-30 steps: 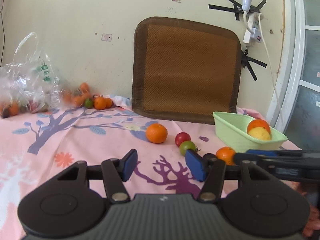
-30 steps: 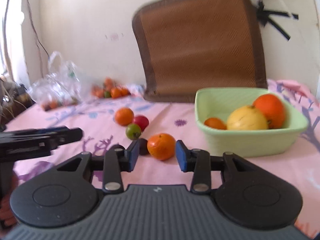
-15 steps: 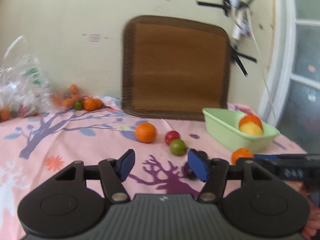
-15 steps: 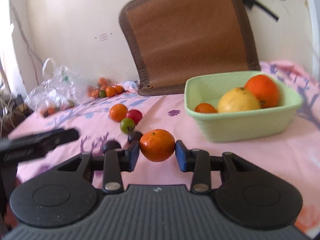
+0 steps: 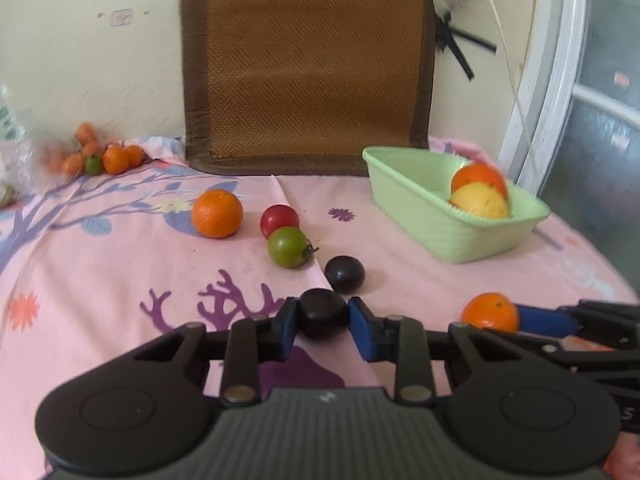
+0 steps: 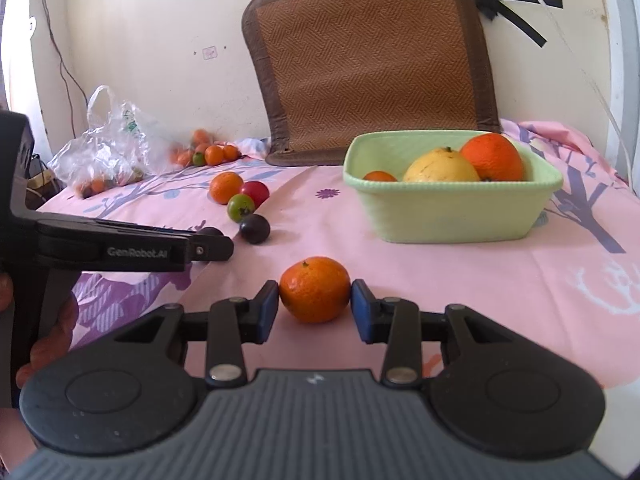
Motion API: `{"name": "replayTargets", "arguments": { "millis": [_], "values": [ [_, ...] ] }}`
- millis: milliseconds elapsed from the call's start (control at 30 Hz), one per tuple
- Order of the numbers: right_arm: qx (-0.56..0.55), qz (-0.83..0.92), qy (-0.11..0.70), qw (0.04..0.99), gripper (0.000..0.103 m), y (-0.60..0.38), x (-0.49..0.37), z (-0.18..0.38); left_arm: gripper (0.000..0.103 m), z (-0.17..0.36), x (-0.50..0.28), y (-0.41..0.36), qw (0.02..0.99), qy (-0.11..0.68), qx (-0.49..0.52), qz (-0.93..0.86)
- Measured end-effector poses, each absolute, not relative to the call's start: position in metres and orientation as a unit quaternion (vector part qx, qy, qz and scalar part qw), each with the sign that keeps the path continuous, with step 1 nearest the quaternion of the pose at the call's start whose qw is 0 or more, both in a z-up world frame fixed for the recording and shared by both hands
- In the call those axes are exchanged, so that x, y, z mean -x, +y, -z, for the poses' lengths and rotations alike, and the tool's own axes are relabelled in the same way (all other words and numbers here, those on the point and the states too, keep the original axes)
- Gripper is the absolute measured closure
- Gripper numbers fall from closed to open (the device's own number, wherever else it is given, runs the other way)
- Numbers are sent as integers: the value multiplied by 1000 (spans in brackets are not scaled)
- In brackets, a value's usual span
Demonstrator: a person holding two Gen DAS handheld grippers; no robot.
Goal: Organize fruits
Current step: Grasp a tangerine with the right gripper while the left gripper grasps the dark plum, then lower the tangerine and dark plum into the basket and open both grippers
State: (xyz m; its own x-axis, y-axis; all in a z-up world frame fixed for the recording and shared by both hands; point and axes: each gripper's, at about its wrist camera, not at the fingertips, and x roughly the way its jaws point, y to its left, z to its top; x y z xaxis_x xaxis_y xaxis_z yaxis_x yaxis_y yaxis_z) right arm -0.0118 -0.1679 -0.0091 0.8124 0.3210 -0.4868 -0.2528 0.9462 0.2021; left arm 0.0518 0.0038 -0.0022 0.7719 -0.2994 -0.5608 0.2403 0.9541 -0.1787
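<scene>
My left gripper (image 5: 323,319) is shut on a dark plum (image 5: 322,312) low over the pink cloth. My right gripper (image 6: 315,306) is shut on a small orange (image 6: 314,289), which also shows in the left wrist view (image 5: 491,311). A green basket (image 6: 452,210) holds a yellow citrus (image 6: 440,167), a large orange (image 6: 493,158) and a small orange (image 6: 379,176). On the cloth lie a second dark plum (image 5: 344,274), a green tomato (image 5: 288,247), a red tomato (image 5: 279,219) and an orange (image 5: 217,213).
A brown woven mat (image 5: 306,68) leans on the wall behind. A clear plastic bag (image 6: 105,148) and a cluster of small oranges (image 5: 106,155) sit at the far left. The left gripper body (image 6: 120,248) reaches across the right wrist view.
My left gripper moved forward and down and closed on the dark plum. My right gripper closed on the small orange.
</scene>
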Motion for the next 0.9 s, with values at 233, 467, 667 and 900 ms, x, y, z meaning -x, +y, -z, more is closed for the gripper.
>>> {"name": "replayTargets", "arguments": {
  "millis": [233,467,667,900],
  "values": [
    [-94,-162,223,957,61,-178,23,4,75,-9,-37,-6,934,277,100,204],
    [-96,-131,164,973,61,-195,9,-25,75,-52,-76,-34,932,256,105,234],
    [-60,-99,144,983,61,-208,-41,-29,75,-59,-142,-61,913,289,142,251],
    [-64,-58,155,984,60,-224,-69,-18,75,-37,-185,-82,898,320,171,250]
  ]
}}
